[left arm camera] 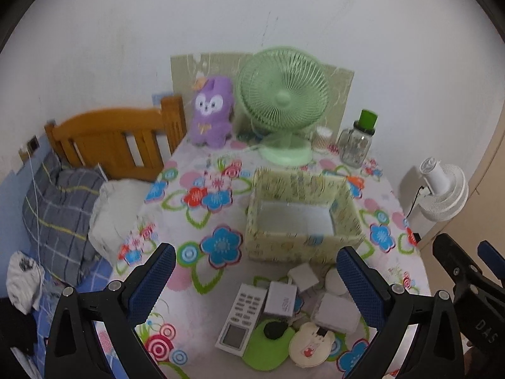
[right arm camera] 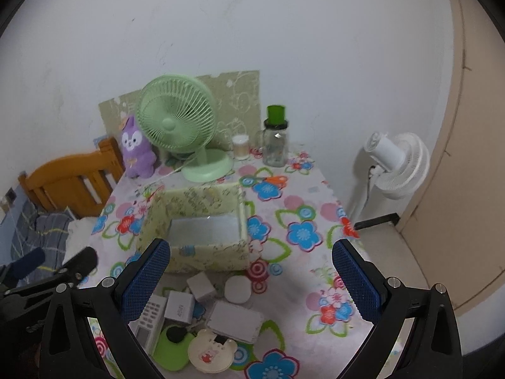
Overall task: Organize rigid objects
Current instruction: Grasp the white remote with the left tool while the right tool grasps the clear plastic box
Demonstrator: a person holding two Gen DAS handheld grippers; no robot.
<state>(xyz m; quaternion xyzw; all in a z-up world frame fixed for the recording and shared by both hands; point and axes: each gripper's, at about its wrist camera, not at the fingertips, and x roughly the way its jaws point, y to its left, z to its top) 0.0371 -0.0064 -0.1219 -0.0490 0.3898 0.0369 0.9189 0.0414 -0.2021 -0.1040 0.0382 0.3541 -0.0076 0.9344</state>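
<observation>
Blue-padded, the left gripper (left arm camera: 255, 281) hangs with its jaws spread wide and nothing between them, above a cluster at the table's near edge: a remote (left arm camera: 241, 319), a white adapter (left arm camera: 281, 298), a green disc (left arm camera: 268, 344) and a round bear-face case (left arm camera: 311, 344). Just behind them sits the patterned box (left arm camera: 303, 214), open-topped. The right gripper (right arm camera: 251, 281) is likewise released over the floral tablecloth (right arm camera: 303, 233).

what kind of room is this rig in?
Most likely a bedroom, small and lived-in. A wooden bed frame with a plaid pillow sits right beside the table, which has a flowered cloth and holds a plush toy and a green desk fan.
</observation>
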